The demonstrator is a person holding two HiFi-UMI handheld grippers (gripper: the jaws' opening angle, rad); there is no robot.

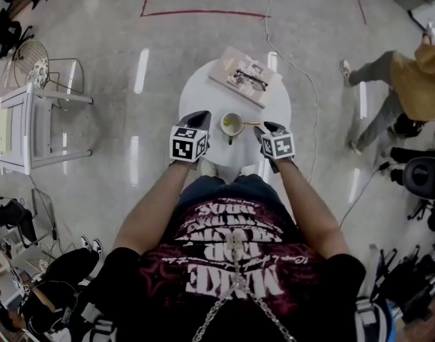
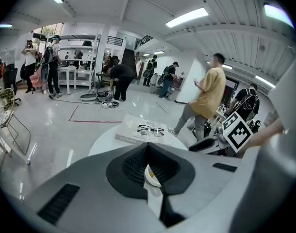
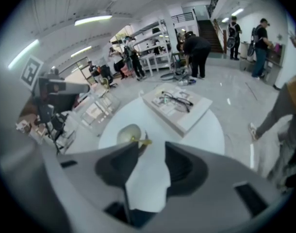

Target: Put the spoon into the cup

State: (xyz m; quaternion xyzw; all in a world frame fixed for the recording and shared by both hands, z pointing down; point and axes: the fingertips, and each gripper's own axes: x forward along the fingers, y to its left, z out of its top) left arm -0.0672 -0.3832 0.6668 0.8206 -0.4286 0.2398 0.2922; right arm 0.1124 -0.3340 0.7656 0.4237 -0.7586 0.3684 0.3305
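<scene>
The spoon (image 1: 249,124) is found already in the cup (image 1: 232,125). Its bowl is down inside and its yellow handle is leaned over the rim toward the right gripper (image 1: 272,129). The cup is stood near the middle of the round white table (image 1: 196,91), and a book (image 1: 239,73) with a pair of glasses (image 1: 252,79) on top is laid further back.

In the right gripper view, the jaws are seen spread apart with only bare tabletop between them. The spoon handle is placed just past the tip of one jaw, and no pad is pressed on it. The left gripper (image 1: 197,117) is held just beside the cup on the other side. In its own view the jaw tips are brought together, nothing is clamped, and a sliver of the cup is glimpsed through the slot beneath them.

The placing step is judged to be at its end, with the spoon let go and only the retreat left. For the next move, the right gripper would need to be drawn back and up along its own line. That way the protruding handle is not clipped and the cup is not tipped.
</scene>
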